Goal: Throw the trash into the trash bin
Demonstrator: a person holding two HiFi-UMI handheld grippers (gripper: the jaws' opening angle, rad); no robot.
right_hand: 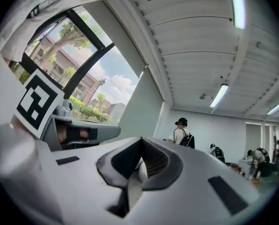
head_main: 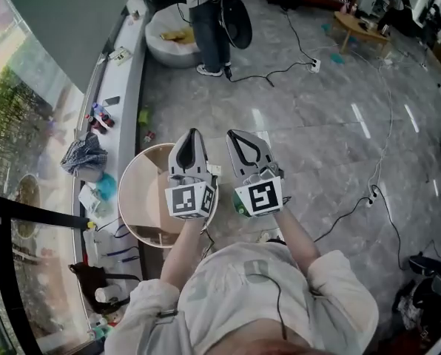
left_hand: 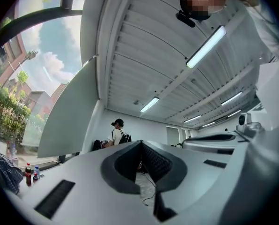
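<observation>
The trash bin [head_main: 121, 191] is a round pale tub on the floor, below and left of my hands. Both grippers are raised side by side above it and point away from me. In the head view the left gripper [head_main: 193, 132] has its jaws together over the bin's far right rim. The right gripper [head_main: 231, 133] is beside it, just right of the bin. In the left gripper view the left gripper [left_hand: 140, 143] is shut with nothing between its tips. In the right gripper view the right gripper [right_hand: 141, 139] is also shut and I see nothing held. I cannot pick out any piece of trash.
A window ledge [head_main: 124, 102] runs along the left with small bottles [head_main: 99, 117] and a crumpled cloth [head_main: 83, 154]. A person [head_main: 209, 21] stands at the back beside a white round tub [head_main: 169, 39]. Cables [head_main: 294, 66] trail over the grey floor; a low wooden table [head_main: 361, 25] stands back right.
</observation>
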